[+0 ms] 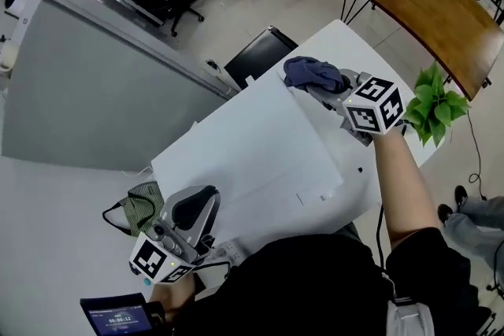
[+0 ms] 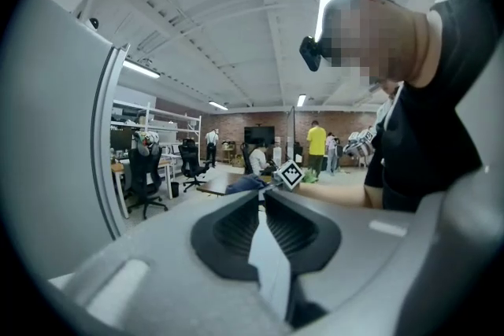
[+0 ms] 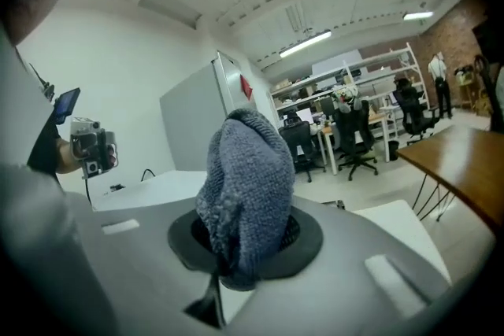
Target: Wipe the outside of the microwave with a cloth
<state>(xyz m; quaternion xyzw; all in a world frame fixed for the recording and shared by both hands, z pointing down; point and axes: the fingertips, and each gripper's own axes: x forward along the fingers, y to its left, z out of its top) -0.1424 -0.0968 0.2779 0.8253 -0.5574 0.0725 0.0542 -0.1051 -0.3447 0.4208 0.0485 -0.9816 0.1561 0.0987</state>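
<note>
The broad white top [image 1: 260,161], which I take to be the microwave, is lying under both arms. The risk here is that the bunched wad is offering only a small patch for wiping, and a hard push could be dragging it out of the pinch. The right hand-held gripper [image 1: 327,90] is clamping the blue-grey cloth [image 1: 313,73], which is standing out past its tips over the top's far corner, while the left hand-held gripper [image 1: 198,204] is sitting closed on nothing.
</note>
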